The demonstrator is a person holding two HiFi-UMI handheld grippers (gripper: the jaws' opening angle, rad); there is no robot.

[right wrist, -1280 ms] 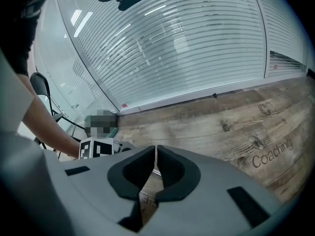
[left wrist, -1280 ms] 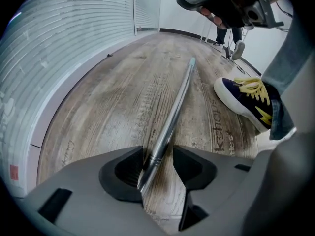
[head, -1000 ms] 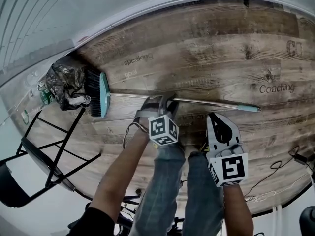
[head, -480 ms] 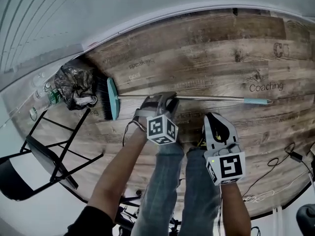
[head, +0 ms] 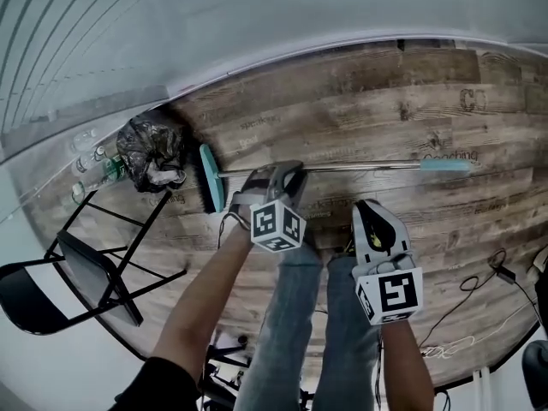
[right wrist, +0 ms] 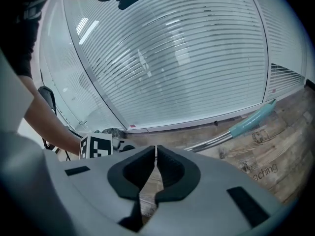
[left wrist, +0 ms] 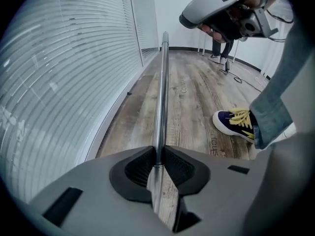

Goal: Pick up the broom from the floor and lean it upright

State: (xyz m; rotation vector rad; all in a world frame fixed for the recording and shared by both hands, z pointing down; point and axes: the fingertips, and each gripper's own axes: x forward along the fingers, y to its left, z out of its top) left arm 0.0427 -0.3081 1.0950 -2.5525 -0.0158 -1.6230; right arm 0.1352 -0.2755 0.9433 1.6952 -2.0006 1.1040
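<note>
Left gripper (head: 276, 178) jaws just been closing, now clamped on the metal handle of the broom (head: 368, 167); brush head (head: 209, 190) just off to its left, over the wood floor (head: 385, 101). Right gripper (head: 374, 217) beside it, jaws nearly together, empty; teal handle end (right wrist: 251, 119) ahead to its right

Wood floor (head: 385, 92) open beyond and right of broom (head: 368, 168). Left side crowded: black bag (head: 152, 148), bottles (head: 101, 169), folding chair (head: 77, 272) (all close together). Blinds wall (head: 128, 32) bounds far side; cables (head: 503, 272) lower right.
</note>
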